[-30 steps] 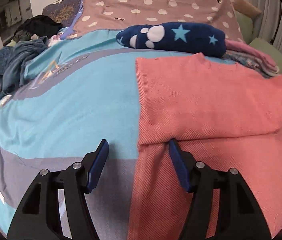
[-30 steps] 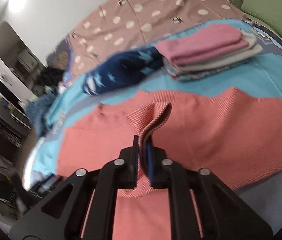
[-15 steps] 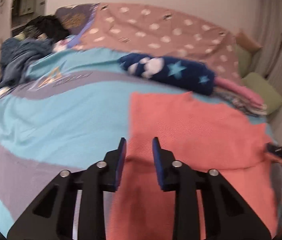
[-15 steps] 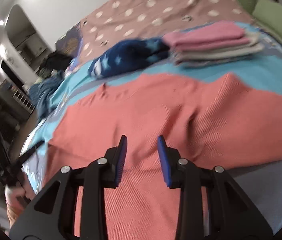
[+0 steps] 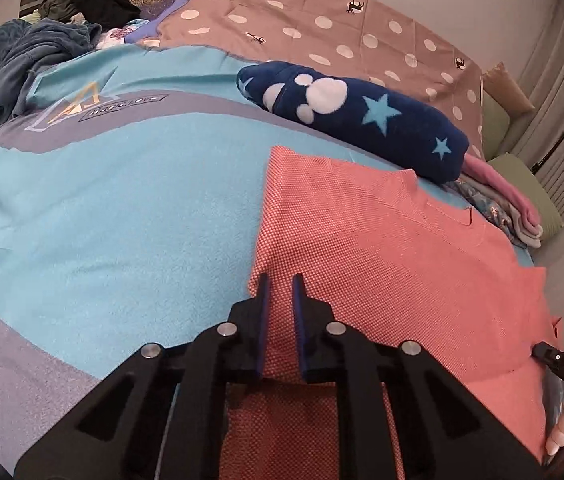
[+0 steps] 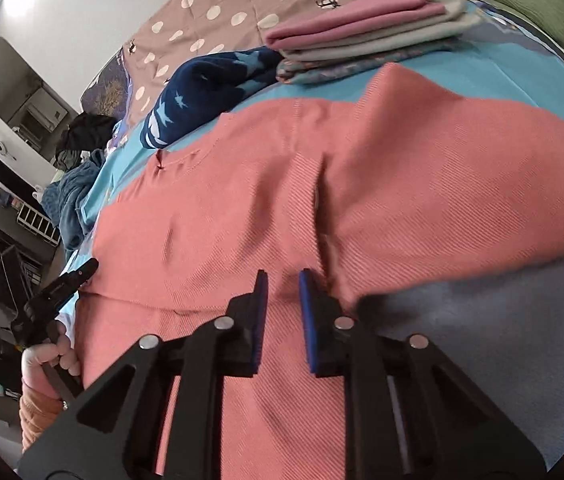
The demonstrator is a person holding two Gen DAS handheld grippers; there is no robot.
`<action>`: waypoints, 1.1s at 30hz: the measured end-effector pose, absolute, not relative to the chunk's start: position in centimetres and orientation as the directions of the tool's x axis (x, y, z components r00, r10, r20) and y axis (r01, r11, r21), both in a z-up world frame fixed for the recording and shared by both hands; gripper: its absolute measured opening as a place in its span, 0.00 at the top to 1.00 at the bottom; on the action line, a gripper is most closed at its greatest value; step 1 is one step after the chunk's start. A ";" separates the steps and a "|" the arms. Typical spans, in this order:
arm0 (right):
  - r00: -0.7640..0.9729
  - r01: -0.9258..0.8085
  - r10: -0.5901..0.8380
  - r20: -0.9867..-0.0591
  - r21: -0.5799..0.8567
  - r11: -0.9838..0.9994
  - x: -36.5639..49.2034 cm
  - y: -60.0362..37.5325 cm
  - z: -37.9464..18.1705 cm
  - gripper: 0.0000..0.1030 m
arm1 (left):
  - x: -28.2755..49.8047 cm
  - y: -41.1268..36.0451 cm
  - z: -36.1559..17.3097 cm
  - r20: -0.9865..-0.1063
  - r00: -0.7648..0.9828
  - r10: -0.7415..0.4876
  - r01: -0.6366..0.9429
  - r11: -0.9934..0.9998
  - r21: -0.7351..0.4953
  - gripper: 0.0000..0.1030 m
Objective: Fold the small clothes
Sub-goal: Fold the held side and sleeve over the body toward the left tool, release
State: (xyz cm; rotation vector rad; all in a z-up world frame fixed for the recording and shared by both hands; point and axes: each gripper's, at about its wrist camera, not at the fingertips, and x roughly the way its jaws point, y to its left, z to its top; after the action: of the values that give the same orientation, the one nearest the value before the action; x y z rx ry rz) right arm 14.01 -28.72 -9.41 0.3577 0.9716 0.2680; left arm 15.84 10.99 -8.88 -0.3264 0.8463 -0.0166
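Coral-pink knit top [image 5: 381,240] lies spread flat on the blue bedspread [image 5: 102,208], just in front of a navy star-patterned roll [image 5: 353,120] and a stack of folded clothes [image 6: 365,36]. The left gripper [image 5: 278,280] sits at the top's left edge, its fingers narrowly parted with fabric between them. The right gripper [image 6: 282,276] rests over the top's right side, fingers slightly apart, gripping nothing.

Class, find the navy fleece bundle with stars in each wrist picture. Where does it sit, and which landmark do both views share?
Left wrist view: navy fleece bundle with stars, upper centre-right, beyond the coral knit top.
Right wrist view: the bundle lies upper left of centre, beside the folded pile.
Shared landmark: the pink folded garment topping that pile.
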 end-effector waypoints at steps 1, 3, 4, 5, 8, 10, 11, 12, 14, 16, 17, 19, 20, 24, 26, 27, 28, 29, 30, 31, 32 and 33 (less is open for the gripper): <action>0.541 -0.061 0.374 -0.753 0.409 0.910 13.7 -28.8 -9.3 0.85 | 15.8 10.5 -8.8 -0.737 0.665 -0.119 -0.115 0.959 -0.259 0.86; 0.550 -0.053 0.344 -0.761 0.380 0.924 13.2 -28.8 -9.1 0.84 | 15.8 9.7 -8.7 -0.742 0.665 -0.084 -0.117 0.970 -0.214 0.86; 0.554 -0.049 0.333 -0.763 0.370 0.928 12.9 -28.9 -9.1 0.84 | 15.7 9.4 -8.7 -0.743 0.665 -0.073 -0.117 0.973 -0.201 0.86; 0.556 -0.046 0.336 -0.761 0.375 0.926 12.6 -29.2 -9.1 0.84 | 15.8 9.4 -8.6 -0.744 0.665 -0.070 -0.117 0.973 -0.196 0.86; 0.575 -0.026 0.356 -0.737 0.418 0.908 11.7 -30.8 -8.9 0.84 | 16.0 9.8 -8.7 -0.743 0.664 -0.079 -0.117 0.971 -0.208 0.86; 0.618 0.018 0.331 -0.713 0.434 0.901 10.5 -32.9 -8.3 0.77 | 16.1 10.0 -8.7 -0.744 0.664 -0.078 -0.117 0.971 -0.207 0.86; 0.643 0.054 0.297 -0.705 0.429 0.902 10.0 -34.1 -7.9 0.73 | 16.1 9.7 -8.7 -0.746 0.663 -0.068 -0.117 0.974 -0.193 0.86; 0.674 0.104 0.250 -0.695 0.424 0.900 9.4 -35.9 -7.5 0.73 | 16.1 9.6 -8.7 -0.747 0.662 -0.062 -0.115 0.977 -0.182 0.87; 0.694 0.176 0.173 -0.699 0.397 0.901 8.6 -38.5 -7.1 0.71 | 16.2 9.1 -8.6 -0.751 0.660 -0.036 -0.115 0.982 -0.148 0.87; 0.685 0.286 0.004 -0.728 0.275 0.918 8.0 -41.3 -6.7 0.69 | 16.2 9.0 -8.6 -0.754 0.657 -0.016 -0.115 0.986 -0.121 0.87; 0.672 0.339 -0.108 -0.732 0.175 0.925 7.7 -42.6 -6.6 0.66 | 16.2 8.8 -8.6 -0.756 0.655 -0.006 -0.115 0.988 -0.107 0.87; 0.639 0.376 -0.242 -0.730 0.022 0.927 7.8 -44.3 -6.7 0.53 | 16.2 8.5 -8.5 -0.757 0.653 0.013 -0.115 0.990 -0.082 0.87; 0.613 0.369 -0.280 -0.739 -0.046 0.928 8.0 -45.0 -7.2 0.47 | 16.1 8.3 -8.4 -0.757 0.653 0.028 -0.116 0.991 -0.064 0.86; 0.532 0.307 -0.321 -0.783 -0.175 0.936 9.3 -46.5 -9.5 0.43 | 16.1 7.6 -7.8 -0.751 0.657 0.059 -0.108 0.994 -0.016 0.78; 0.545 0.300 -0.320 -0.775 -0.176 0.938 9.9 -46.9 -9.7 0.45 | 16.0 7.1 -7.1 -0.741 0.671 0.003 -0.075 0.995 -0.064 0.68; 0.543 0.312 -0.334 -0.770 -0.184 0.932 10.2 -47.3 -9.6 0.54 | 15.9 6.7 -6.8 -0.733 0.680 -0.015 -0.060 0.995 -0.076 0.66; 0.538 0.334 -0.354 -0.765 -0.192 0.923 10.6 -47.9 -9.5 0.65 | 15.8 6.2 -6.5 -0.726 0.687 -0.025 -0.043 0.996 -0.075 0.62; 0.532 0.348 -0.353 -0.769 -0.182 0.920 10.8 -48.4 -9.5 0.90 | 15.7 5.4 -6.2 -0.717 0.696 -0.036 -0.017 0.998 -0.066 0.60; 0.527 0.361 -0.335 -0.781 -0.151 0.920 10.8 -49.1 -9.6 0.95 | 15.7 4.7 -6.1 -0.712 0.701 -0.044 0.008 0.999 -0.054 0.54; 0.534 0.394 -0.300 -0.790 -0.081 0.916 10.7 -50.2 -9.3 0.95 | 15.7 4.1 -6.1 -0.710 0.702 -0.049 0.024 0.999 -0.045 0.52; 0.548 0.408 -0.279 -0.788 -0.040 0.912 10.4 -50.9 -9.0 0.95 | 15.8 3.6 -6.3 -0.712 0.700 -0.056 0.041 0.998 -0.038 0.52; 0.574 0.423 -0.240 -0.783 0.034 0.905 9.9 -51.5 -8.3 0.95 | 15.8 3.2 -6.5 -0.717 0.695 -0.064 0.053 0.998 -0.038 0.52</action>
State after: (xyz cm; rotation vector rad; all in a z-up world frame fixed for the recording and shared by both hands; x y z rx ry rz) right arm 9.90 -51.53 -8.33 0.2275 0.8776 -0.3922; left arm 15.84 3.18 -6.48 -0.0151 0.8004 -0.0651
